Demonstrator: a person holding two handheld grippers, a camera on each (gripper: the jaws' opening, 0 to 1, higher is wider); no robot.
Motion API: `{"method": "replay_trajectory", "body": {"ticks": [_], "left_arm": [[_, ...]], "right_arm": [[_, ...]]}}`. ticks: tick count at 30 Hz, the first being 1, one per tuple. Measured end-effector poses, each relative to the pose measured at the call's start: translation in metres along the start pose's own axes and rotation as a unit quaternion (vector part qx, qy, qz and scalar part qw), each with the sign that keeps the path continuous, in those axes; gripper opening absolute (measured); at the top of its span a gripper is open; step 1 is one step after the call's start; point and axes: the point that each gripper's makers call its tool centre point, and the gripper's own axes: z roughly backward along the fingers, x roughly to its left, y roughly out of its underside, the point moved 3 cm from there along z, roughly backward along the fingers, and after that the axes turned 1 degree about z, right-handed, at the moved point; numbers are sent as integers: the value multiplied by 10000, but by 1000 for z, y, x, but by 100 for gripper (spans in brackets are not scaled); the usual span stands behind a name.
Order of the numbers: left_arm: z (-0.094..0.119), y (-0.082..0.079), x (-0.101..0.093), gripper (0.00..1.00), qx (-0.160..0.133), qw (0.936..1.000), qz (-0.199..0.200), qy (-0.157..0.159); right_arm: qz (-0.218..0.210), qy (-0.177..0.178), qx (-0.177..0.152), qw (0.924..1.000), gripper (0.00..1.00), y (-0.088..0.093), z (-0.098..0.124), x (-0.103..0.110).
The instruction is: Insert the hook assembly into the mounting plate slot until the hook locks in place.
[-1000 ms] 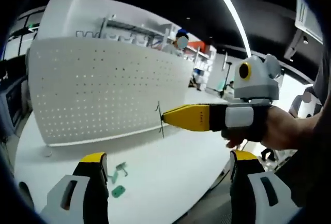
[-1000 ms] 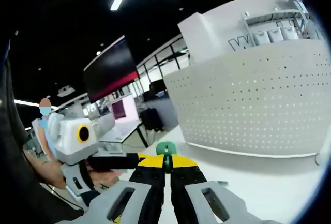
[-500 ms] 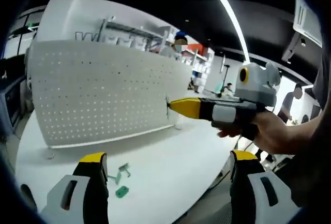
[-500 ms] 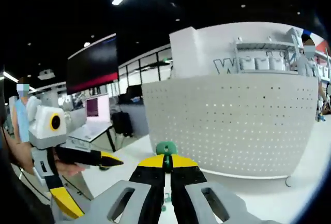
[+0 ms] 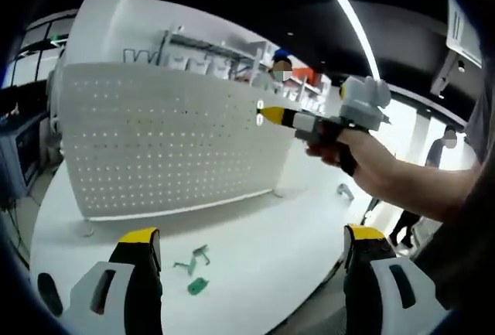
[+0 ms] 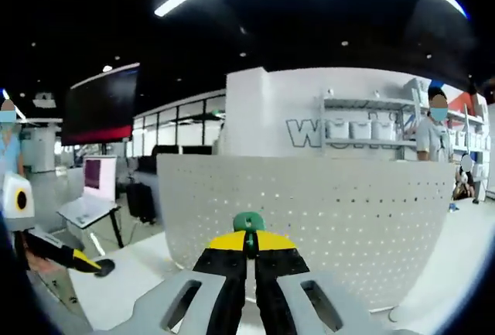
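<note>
My right claw [image 6: 248,251] is clenched on the green hook assembly [image 6: 248,222], whose head protrudes above the yellow tips, and it is raised in front of the upper part of the white perforated mounting plate [image 5: 170,138] standing upright on the white table [image 5: 255,250]. My left claw [image 5: 251,273] is released, jaws wide apart, low over the table near spare green hook parts [image 5: 195,267].

A small green plastic hook [image 6: 248,221] was held upright at 12 o'clock before the white perforated pegboard plate [image 6: 309,219], standing on the table.
</note>
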Motion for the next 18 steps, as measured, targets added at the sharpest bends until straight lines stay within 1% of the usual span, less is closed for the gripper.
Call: {"method": "replay_trajectory", "body": {"ticks": [4,12,14,18], "left_arm": [[-1,2,2,100,32,10000,26,-31],[-3,7,10,99,110,9998,126,-114],[-4,7,11,98,117,9998,120,-127],[-6,7,14,99,171,9997,79,-151]], "right_arm": [[194,277,0,9994,0,-1,-11,-17],[4,735,-110,9972,0,-5,-32,-44],[-44,823,-199,9964,0,-6,-39,-48],[22,818,-148,9965,0,-1,-56,-53]]}}
